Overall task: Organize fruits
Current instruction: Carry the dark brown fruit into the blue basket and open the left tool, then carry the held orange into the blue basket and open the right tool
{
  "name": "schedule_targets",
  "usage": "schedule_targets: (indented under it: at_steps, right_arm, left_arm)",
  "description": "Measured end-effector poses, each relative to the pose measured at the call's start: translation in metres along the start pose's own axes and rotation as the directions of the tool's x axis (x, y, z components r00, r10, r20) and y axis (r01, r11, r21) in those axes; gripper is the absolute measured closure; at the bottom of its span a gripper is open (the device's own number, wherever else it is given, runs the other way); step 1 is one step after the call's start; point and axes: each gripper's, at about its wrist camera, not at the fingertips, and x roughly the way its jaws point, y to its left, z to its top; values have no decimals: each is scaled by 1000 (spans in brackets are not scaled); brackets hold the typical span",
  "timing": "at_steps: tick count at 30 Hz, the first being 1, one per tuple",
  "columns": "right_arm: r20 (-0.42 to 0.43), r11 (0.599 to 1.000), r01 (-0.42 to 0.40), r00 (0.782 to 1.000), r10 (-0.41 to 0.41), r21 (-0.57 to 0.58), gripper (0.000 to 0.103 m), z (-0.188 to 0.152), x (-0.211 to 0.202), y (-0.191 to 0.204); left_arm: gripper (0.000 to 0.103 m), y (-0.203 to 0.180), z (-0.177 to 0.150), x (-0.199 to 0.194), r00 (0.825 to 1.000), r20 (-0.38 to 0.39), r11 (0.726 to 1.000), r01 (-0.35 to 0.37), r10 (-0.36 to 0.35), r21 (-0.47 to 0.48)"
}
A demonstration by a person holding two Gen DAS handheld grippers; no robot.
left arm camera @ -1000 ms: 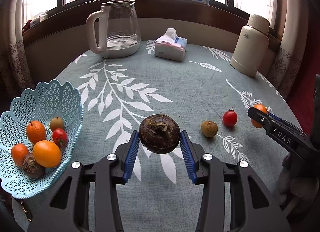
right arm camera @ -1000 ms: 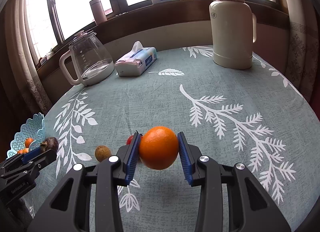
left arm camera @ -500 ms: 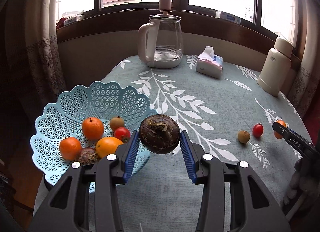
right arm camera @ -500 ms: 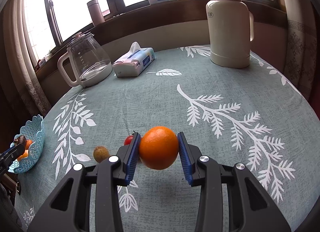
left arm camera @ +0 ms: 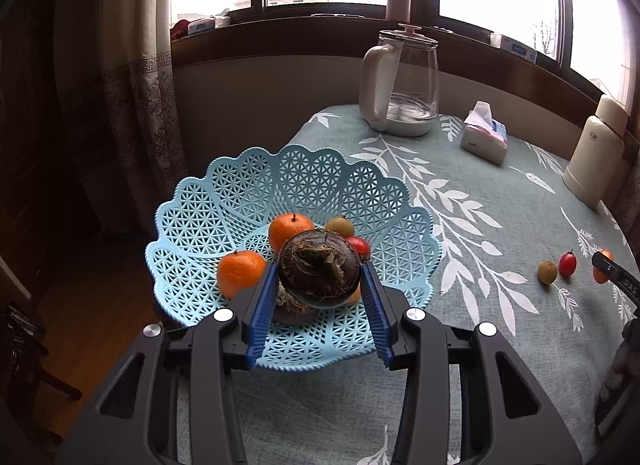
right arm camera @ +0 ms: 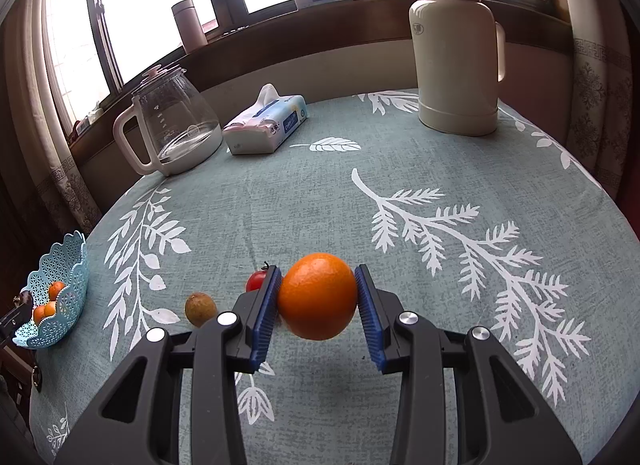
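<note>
Left gripper (left arm camera: pixel 320 279), pinching dark brown fruit (left arm camera: pixel 319 268), now arriving over basket (left arm camera: pixel 224 201) — release imminent; right gripper (right arm camera: pixel 317 297) still clamping orange (right arm camera: pixel 317 295).

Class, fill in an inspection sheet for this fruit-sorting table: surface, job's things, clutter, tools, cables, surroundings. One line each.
Surface: round table under a grey-green cloth with white leaf prints.
Job's things: blue basket at the table edge holding oranges and small fruit; brown fruit and tomato loose on the cloth.
Clutter: glass kettle, tissue pack, cream flask.
Tools: left tool shut on a dark round fruit over the basket; right tool shut on an orange.
Cables: nothing seen.
Surroundings: windows, curtains, sill with a tumbler.
</note>
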Motion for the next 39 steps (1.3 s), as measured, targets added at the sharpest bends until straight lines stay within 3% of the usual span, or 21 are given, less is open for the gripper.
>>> schedule_targets:
  at_steps: [9, 11, 13, 24, 28, 36, 39]
  right_arm:
    - [0, 1000, 1, 1000, -1, 0, 65, 0, 0, 0]
    - [0, 1000, 1, 1000, -1, 0, 65, 0, 0, 1]
    - [0, 1000, 1, 1000, -1, 0, 65, 0, 0, 0]
    - [-1, 1000, 1, 1000, -1, -1, 65, 0, 0, 1]
    - [0, 1000, 1, 1000, -1, -1, 65, 0, 0, 1]
    - [13, 1000, 9, 1000, -9, -7, 65, -2, -2, -1]
    - [-15, 999, -32, 999, 33, 23, 65, -4, -4, 1]
  left_arm:
    - [58, 16, -7, 3, 999, -18, 999, -36, 36, -33]
    - [47, 20, -7, 2, 999, -18, 998, -44, 43, -49]
    - [45, 22, -7, 1, 999, -11, 997, -53, 52, -56]
    - [44, 23, -7, 2, 999, -13, 997, -50, 50, -59]
    - [34, 22, -8, 2, 999, -4, 997, -51, 51, -60]
    - [31, 28, -8, 4, 999, 1, 996, -40, 41, -74]
    - [31, 31, -7, 1, 999, 11, 997, -35, 36, -72]
